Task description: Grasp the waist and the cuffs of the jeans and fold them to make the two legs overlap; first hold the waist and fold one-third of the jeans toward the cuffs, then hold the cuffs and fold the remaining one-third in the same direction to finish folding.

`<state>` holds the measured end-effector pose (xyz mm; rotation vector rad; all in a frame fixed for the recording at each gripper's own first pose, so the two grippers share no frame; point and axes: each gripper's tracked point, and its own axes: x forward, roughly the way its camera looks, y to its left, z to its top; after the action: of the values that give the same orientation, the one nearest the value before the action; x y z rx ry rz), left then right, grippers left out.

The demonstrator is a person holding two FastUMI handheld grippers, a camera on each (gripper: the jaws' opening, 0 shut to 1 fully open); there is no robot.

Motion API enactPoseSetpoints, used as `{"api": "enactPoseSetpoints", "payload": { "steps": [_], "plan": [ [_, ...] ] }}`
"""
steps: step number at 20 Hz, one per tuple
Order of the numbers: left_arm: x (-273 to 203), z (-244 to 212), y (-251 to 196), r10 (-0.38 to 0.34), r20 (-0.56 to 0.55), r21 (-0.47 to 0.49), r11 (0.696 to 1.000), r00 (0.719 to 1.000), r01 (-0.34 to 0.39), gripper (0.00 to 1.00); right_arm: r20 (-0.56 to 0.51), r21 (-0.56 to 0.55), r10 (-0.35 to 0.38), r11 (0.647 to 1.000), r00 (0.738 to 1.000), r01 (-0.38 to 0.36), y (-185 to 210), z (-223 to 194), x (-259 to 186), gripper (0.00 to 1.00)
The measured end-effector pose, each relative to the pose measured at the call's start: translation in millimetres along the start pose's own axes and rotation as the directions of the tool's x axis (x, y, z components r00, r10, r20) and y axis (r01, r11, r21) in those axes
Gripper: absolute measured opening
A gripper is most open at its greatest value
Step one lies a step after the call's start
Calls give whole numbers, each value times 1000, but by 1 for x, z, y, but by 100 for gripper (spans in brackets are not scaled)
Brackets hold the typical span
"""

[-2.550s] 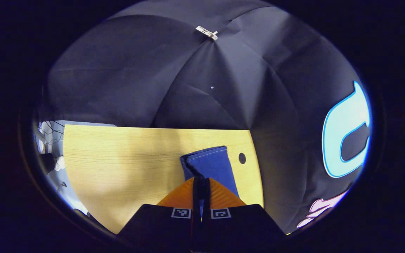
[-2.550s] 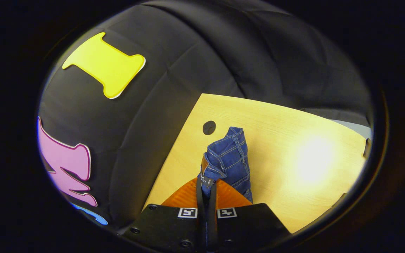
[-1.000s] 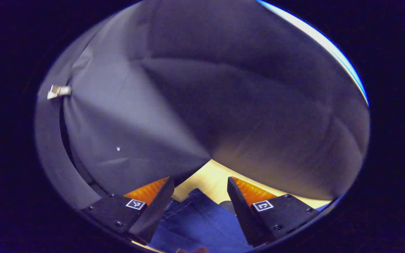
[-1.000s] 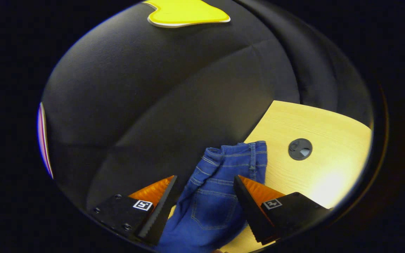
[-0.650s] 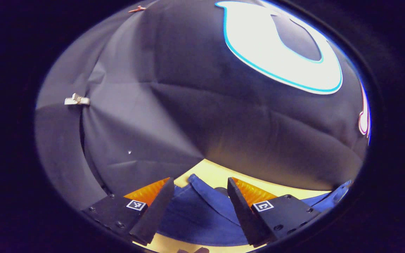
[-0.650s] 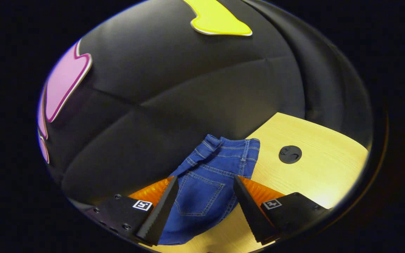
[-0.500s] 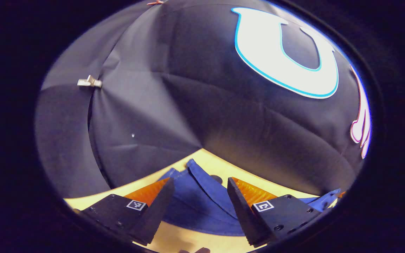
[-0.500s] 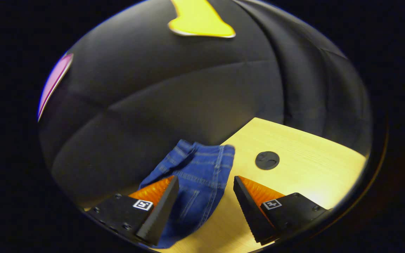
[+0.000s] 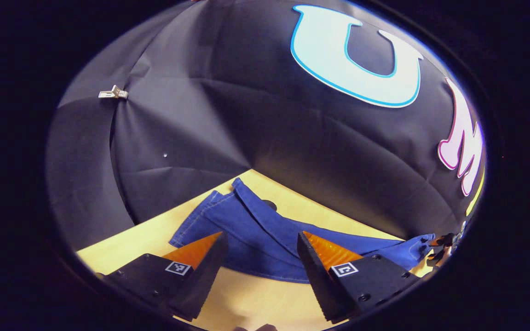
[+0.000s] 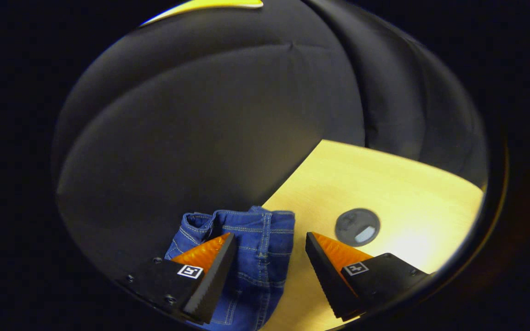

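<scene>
Blue jeans (image 9: pixel 265 234) lie stretched along the wooden tabletop (image 10: pixel 384 179), legs overlapped. Left claw (image 9: pixel 259 248) gapes wide above them. Right claw (image 10: pixel 269 250) also wide, holding nothing.

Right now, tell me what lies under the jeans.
The jeans lie on the wooden table. In the left gripper view they partly cover a round dark hole in the tabletop. What else the denim hides cannot be seen.
</scene>
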<state>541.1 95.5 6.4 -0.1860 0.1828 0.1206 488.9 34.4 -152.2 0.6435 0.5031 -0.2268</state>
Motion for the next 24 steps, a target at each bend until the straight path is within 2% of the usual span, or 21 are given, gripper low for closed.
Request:
{"api": "enactPoseSetpoints", "payload": {
  "steps": [1,2,4,5,7,8,10,13,17,19,21,24],
  "plan": [
    [-1,0,3,-9,-5,-9,1000,1000,9,95,-14,3,-5,1000,1000,6,-2,-5,-2,94],
    [-1,1,4,-11,-8,-6,1000,1000,11,95,31,-27,-19,999,999,20,-5,7,5,93],
    [-4,4,3,-25,-15,19,1000,1000,25,95,6,-37,-10,999,1000,10,-2,-4,3,67],
    [-2,3,2,-33,-19,34,999,999,33,95,25,-39,-18,999,1000,19,-2,-2,7,72],
    [0,1,1,-41,-29,65,997,999,43,95,-6,-1,6,1000,1000,-6,-1,-9,12,39],
    [1,1,0,-49,-34,77,996,998,51,95,-2,-4,19,1000,1000,-19,0,-7,10,30],
    [2,-1,3,-46,-45,93,994,998,50,95,34,-97,69,993,997,-65,-1,-1,2,10],
    [2,-9,-1,-45,-74,79,996,996,51,95,37,-243,119,964,992,-107,-4,1,-22,7],
    [-16,-15,-4,-60,-80,72,995,995,66,95,146,-200,175,969,974,-144,-8,14,-53,7],
    [-28,-12,-3,-72,-72,78,994,995,77,95,186,-231,220,957,958,-176,-9,20,-61,7],
    [-39,-10,-1,-82,-65,87,992,995,87,95,220,-296,301,927,928,-231,7,30,-77,7],
    [-50,-9,-5,-103,-69,85,990,992,109,95,207,-376,448,857,870,-352,35,31,-107,7]
  ]
}}
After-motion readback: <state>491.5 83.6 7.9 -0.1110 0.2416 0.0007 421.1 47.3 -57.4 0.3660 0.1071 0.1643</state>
